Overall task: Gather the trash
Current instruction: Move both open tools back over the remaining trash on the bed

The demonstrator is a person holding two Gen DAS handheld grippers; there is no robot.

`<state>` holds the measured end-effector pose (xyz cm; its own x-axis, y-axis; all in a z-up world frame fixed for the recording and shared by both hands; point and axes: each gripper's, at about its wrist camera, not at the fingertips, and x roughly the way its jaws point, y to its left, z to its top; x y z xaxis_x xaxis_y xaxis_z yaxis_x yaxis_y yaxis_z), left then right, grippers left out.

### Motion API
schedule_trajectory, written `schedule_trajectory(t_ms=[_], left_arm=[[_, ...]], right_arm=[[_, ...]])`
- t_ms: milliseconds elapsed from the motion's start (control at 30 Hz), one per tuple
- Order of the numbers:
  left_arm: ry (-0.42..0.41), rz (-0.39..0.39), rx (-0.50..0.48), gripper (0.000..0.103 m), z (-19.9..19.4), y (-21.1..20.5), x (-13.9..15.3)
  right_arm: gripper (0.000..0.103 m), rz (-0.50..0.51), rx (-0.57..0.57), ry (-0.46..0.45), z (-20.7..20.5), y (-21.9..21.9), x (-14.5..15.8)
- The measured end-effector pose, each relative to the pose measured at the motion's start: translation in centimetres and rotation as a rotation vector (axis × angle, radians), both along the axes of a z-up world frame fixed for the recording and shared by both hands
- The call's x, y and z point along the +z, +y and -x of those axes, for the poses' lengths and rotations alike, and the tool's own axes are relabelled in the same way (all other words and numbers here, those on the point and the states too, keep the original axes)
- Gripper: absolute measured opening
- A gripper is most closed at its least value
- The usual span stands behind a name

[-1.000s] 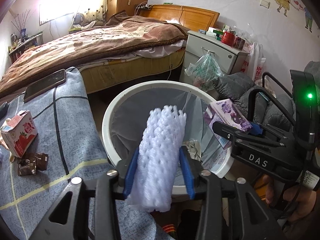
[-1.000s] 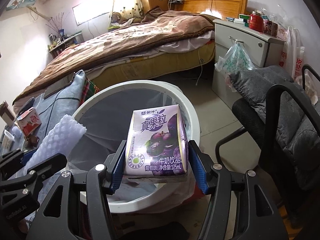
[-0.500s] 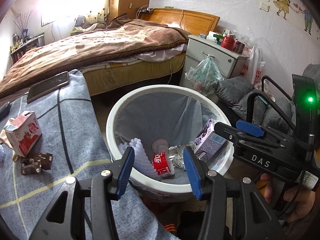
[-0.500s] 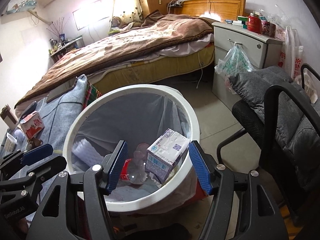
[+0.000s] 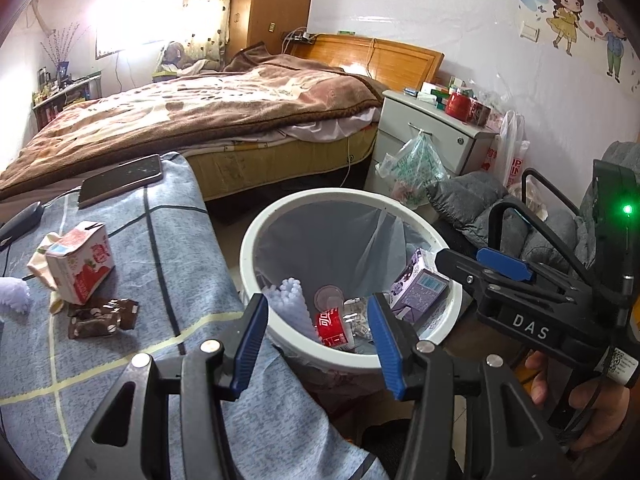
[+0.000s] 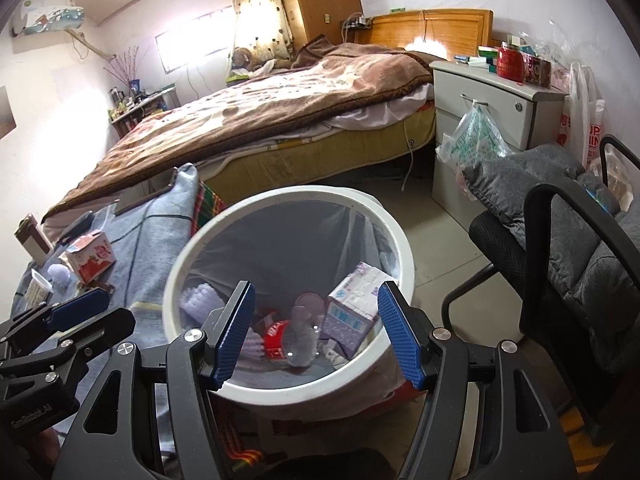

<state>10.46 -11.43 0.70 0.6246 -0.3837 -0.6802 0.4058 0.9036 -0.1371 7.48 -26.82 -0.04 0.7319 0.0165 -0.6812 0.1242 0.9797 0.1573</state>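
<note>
My left gripper [image 5: 316, 338] has just been opening, with nothing between its pads. My right gripper [image 6: 316, 334] is let go too, and empty. Both hang over the white trash bin [image 6: 394, 236]. In it lie the foam net [image 5: 290, 304] and the purple milk carton [image 6: 354, 310] (tipped over). A red strawberry carton [image 5: 80, 266] sits on the blue cloth [image 5: 168, 248].

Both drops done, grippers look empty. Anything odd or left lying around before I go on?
Nothing spilled: the purple carton and foam net lie inside the bin. Still out on the blue cloth: a dented red carton and brown wrappers.
</note>
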Motion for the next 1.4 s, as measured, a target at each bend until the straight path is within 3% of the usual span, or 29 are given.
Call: schedule_trajectory(t_ms=[333,1400], left_arm=[[-0.037,0.018,0.063,0.054,1.2,3.6,1.0],[-0.058,0.025,0.457,0.058,2.4,23.7,0.4]], right_arm=[[0.065,-0.001,0.046,-0.032,0.2,2.5,0.8],[0.065,-0.007,0.336,-0.027,-2.6,16.4,1.0]])
